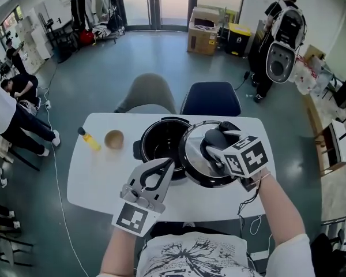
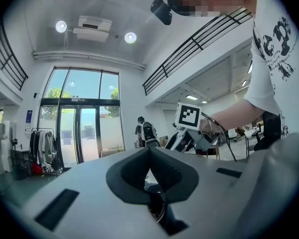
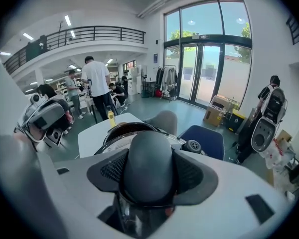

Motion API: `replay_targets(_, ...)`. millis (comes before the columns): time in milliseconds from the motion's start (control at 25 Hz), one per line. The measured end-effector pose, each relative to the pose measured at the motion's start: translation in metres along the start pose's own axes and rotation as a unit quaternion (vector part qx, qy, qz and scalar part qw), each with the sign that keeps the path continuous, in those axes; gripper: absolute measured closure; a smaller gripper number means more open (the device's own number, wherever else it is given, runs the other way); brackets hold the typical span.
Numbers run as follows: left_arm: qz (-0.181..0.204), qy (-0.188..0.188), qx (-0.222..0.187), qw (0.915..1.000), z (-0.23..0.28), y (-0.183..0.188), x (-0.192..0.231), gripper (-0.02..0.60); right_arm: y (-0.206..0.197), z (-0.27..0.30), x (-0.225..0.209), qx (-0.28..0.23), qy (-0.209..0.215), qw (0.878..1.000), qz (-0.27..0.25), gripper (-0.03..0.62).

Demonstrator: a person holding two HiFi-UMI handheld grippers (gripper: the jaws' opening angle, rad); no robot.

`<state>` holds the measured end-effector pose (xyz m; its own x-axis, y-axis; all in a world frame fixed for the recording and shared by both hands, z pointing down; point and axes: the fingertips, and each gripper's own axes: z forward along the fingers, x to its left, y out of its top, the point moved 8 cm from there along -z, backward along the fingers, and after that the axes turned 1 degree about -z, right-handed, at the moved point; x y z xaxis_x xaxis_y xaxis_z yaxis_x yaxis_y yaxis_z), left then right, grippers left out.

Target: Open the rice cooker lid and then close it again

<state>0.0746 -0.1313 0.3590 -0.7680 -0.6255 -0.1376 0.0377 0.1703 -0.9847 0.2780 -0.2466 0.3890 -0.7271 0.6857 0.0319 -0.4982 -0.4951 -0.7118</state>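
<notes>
The black rice cooker pot [image 1: 161, 143] stands uncovered in the middle of the white table [image 1: 92, 178]. Its round, metal-rimmed lid [image 1: 193, 166] is lifted and tilted over the pot's right side. My right gripper [image 1: 219, 146] is shut on the lid's dark grey handle [image 3: 149, 163], which fills the space between its jaws. Beyond the handle, the right gripper view shows the pot's rim [image 3: 122, 129]. My left gripper [image 1: 170, 164] hovers at the pot's near edge, jaws shut with nothing between them. In the left gripper view its pads [image 2: 134, 176] meet at the tip.
A small yellow bottle [image 1: 90, 140] and a tan cup [image 1: 114, 138] stand on the table left of the pot. A grey chair [image 1: 151, 94] and a blue chair [image 1: 210, 98] sit behind the table. People stand at the far left and back right.
</notes>
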Motion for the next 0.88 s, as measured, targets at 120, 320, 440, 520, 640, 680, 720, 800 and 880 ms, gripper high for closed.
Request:
replay_targets(120, 0.004, -0.011, 0.007, 0.9999, 0.004, -0.008, -0.034, 0.568, -0.035, -0.018, -0.007, 0.004, -0.005, 1.000, 0.011, 0.300)
replay_targets(320, 0.003, -0.028, 0.019, 0.9994, 0.016, -0.022, -0.087, 0.568, -0.090, -0.046, -0.018, 0.009, 0.000, 1.000, 0.022, 0.299)
replay_targets(440, -0.008, -0.027, 0.023, 0.9993, 0.017, -0.031, -0.104, 0.568, -0.113, -0.054, -0.020, 0.012, 0.006, 0.999, 0.029, 0.299)
replay_targets(520, -0.011, -0.024, 0.029, 0.9992, 0.018, -0.039, -0.110, 0.568, -0.123, -0.054, -0.021, 0.014, 0.004, 1.000, 0.024, 0.299)
replay_targets(640, -0.017, -0.017, 0.034, 0.9991, 0.021, -0.046, -0.111, 0.568, -0.126, -0.050, -0.021, 0.016, 0.004, 1.000, 0.016, 0.299)
replay_targets(680, -0.017, -0.015, 0.035, 0.9991, 0.022, -0.046, -0.111, 0.568, -0.126, -0.049, -0.021, 0.016, 0.006, 1.000, 0.015, 0.299)
replay_targets(720, -0.016, -0.015, 0.036, 0.9991, 0.023, -0.046, -0.112, 0.568, -0.126, -0.049, -0.021, 0.016, 0.007, 1.000, 0.015, 0.299)
replay_targets(800, -0.005, -0.018, 0.038, 0.9991, 0.025, -0.042, -0.111, 0.568, -0.124, -0.049, -0.021, 0.016, 0.010, 1.000, 0.015, 0.299)
replay_targets(880, 0.002, -0.020, 0.039, 0.9990, 0.026, -0.036, -0.105, 0.568, -0.117, -0.049, -0.019, 0.015, 0.009, 1.000, 0.014, 0.299)
